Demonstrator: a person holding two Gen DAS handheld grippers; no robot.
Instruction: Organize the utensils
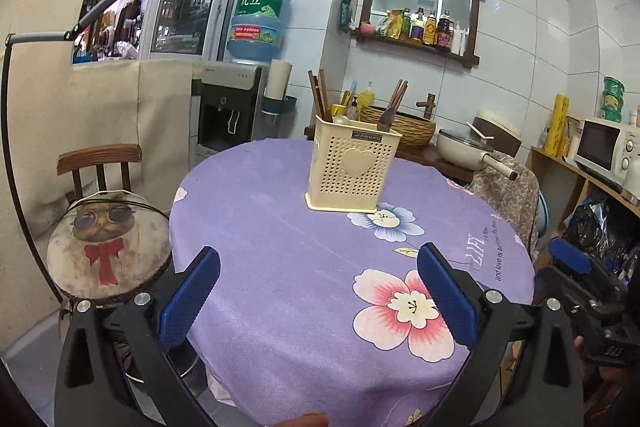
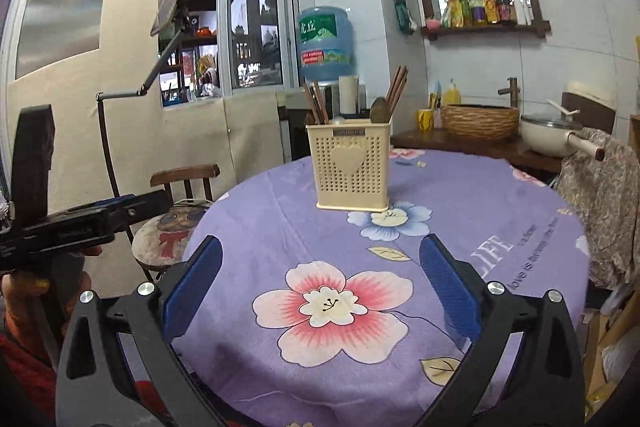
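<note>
Stands upright on the round table (image 1: 280,267), toward its far side: a cream perforated utensil holder (image 1: 352,169), base flat on the purple floral tablecloth (image 2: 460,187), heart emblem facing the cameras, long axis vertical. Holds two bundles of brown chopsticks: the left bundle (image 1: 318,93) leaning slightly left, the right bundle (image 1: 398,93) tilting right, tips up and well above the rim. Also shows a dark spoon-like utensil (image 2: 380,110) poking up near the right bundle, bowl end up, and a pale rounded piece at the rim, too small to identify. Spread wide and gripping nothing: left gripper (image 1: 318,293), hovering over the near edge of the cloth, with a pink flower print between its blue pads (image 1: 188,301). Likewise parted and empty: right gripper (image 2: 320,287), low over the near side, well apart from the holder. Leaves bare cloth between both grippers and the holder. Borders the table on the left: a wooden chair (image 1: 108,239) with a cat cushion; on the right, a draped patterned cloth (image 2: 600,203) near the edge.
</note>
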